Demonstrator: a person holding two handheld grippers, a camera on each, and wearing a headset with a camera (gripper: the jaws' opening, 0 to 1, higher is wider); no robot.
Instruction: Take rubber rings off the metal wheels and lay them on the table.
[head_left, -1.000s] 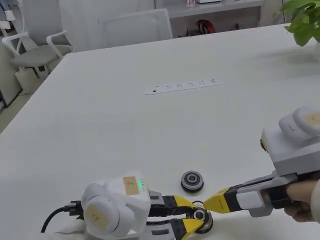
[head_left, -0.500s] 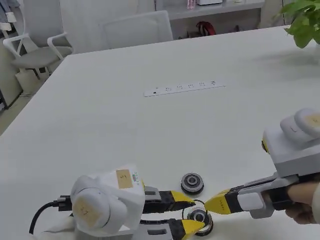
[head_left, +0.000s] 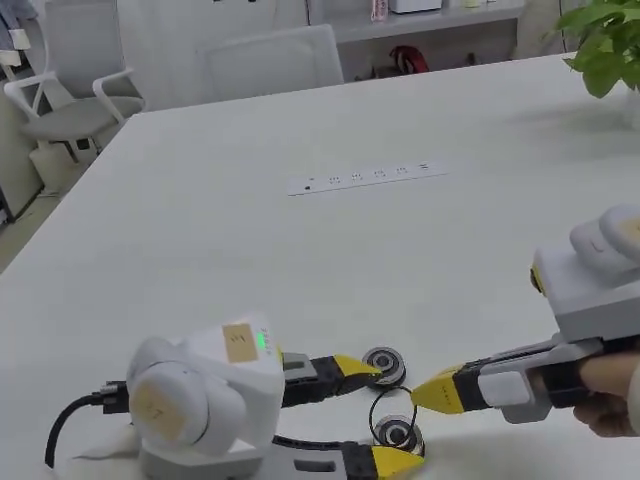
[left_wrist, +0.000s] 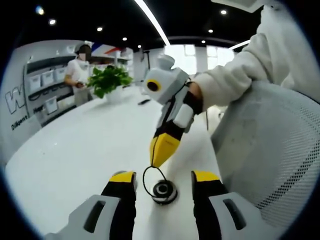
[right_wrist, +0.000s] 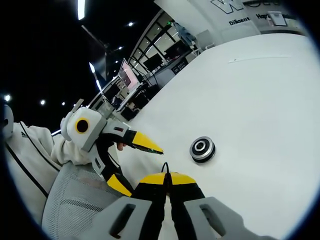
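- The white table (head_left: 250, 260) takes up most of the head view, with a grey chair (head_left: 75, 105) beyond its edge at 10 o'clock.
- The left gripper (head_left: 392, 418) comes in from 7 o'clock in the head view. Its yellow-tipped jaws are spread wide, one on each side of a metal wheel (head_left: 397, 435) without touching it.
- The right gripper (head_left: 425, 393) reaches in from 4 o'clock, held in a hand in a white sleeve (left_wrist: 235, 80). Its jaws are pressed together on a thin strand of the rubber ring (head_left: 378, 408).
- A green plant (head_left: 605, 45) stands at the table's far corner, at 1 o'clock.
- A flat white power strip (head_left: 365, 176) lies across the table at 12 o'clock, well apart from the work.
- A second wheel (head_left: 384, 364), with a black band around it, lies flat on the table near the farther left jaw tip, at 12 o'clock from the first wheel.
- The rubber ring hangs as a slack black loop from the right gripper's tips down to the first wheel. Whether its lower end is caught on that wheel, I cannot tell.
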